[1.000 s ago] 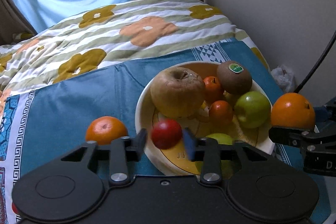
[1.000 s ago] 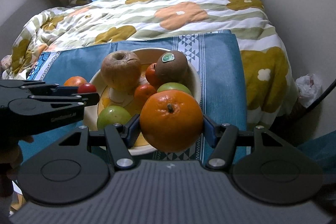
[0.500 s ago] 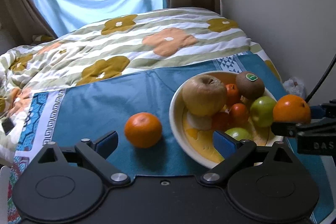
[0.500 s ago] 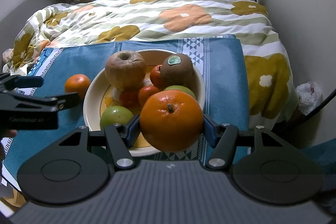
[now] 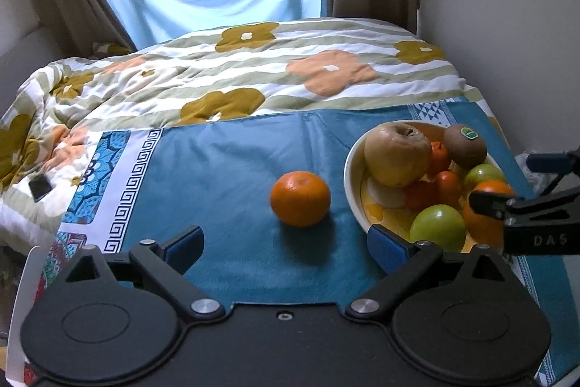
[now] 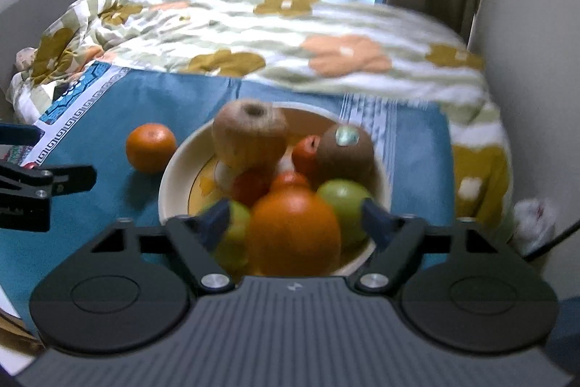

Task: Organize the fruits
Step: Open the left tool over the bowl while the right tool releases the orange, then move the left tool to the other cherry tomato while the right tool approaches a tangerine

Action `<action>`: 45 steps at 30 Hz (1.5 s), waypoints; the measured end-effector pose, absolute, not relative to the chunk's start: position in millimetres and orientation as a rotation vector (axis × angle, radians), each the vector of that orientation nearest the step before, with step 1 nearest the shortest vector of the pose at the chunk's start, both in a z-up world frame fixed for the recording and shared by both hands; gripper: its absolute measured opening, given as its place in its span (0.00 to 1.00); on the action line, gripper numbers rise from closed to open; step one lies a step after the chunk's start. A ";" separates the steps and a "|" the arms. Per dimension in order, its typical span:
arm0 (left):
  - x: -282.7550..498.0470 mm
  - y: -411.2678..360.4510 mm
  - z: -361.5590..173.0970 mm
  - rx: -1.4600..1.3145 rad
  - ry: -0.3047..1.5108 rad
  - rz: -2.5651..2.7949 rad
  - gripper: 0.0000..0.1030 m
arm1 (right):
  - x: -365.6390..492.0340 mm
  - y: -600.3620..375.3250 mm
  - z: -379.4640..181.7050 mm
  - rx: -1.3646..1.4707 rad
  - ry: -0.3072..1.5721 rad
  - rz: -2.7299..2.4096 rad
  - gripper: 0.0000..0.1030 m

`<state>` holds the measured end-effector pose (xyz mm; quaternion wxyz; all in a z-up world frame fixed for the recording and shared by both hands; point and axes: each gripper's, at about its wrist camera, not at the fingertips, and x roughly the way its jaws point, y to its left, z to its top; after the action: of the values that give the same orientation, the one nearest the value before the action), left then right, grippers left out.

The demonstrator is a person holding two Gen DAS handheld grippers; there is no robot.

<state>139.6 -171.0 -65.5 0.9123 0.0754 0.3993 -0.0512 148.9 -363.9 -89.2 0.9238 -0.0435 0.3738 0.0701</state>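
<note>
With both sets of tongs spread wide, I read this as the handover between two placements. My right tongs [image 6: 293, 218] have just been opening, and the large orange [image 6: 293, 234] sits loose between the pads, neither one pressing on it, resting on the near side of the bowl [image 6: 170, 176] among the other fruit. That view is smeared, so I can't say how firmly it has settled against the green apples [image 6: 344, 205] beside it. My left tongs [image 5: 286, 243] stand just as wide with nothing between them; their jaws opened a moment before, and they hold clear of the blue cloth [image 5: 224, 169].

One fruit is left out: a small mandarin [image 5: 300, 198] on the cloth, just ahead of the left tongs and slightly toward their right pad, close to the bowl's rim but apart from it. The brown apple [image 5: 397, 153] and kiwi [image 5: 465, 145] fill the far half of the bowl.

Next, I judge, the left tongs should drop forward over the mandarin, straddle it evenly and close gently, since it could roll on soft bedding. The bowl is crowded, so I'd pick a gap near the rim.
</note>
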 end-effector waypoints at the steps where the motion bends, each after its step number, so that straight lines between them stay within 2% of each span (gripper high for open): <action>1: 138.4 -170.9 -65.7 0.158 0.823 -0.103 0.96 | 149.1 -364.3 -88.6 -0.090 0.764 0.143 1.00; 15: 114.4 -164.8 -42.7 0.139 0.777 -0.075 0.96 | 138.9 -372.3 -75.0 -0.033 0.780 0.158 1.00; 28: 73.8 -110.0 -12.5 0.025 0.718 0.120 0.96 | 137.7 -344.8 -38.6 -0.051 0.728 0.300 1.00; 45: 106.1 -33.8 -51.7 -0.064 0.848 0.284 0.96 | 209.9 -249.7 -63.7 -0.119 0.821 0.518 1.00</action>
<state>106.1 -33.8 -51.7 0.9012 -0.0309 0.4099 0.1374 209.9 -249.7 -63.7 0.8828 -0.0570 0.3943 0.2489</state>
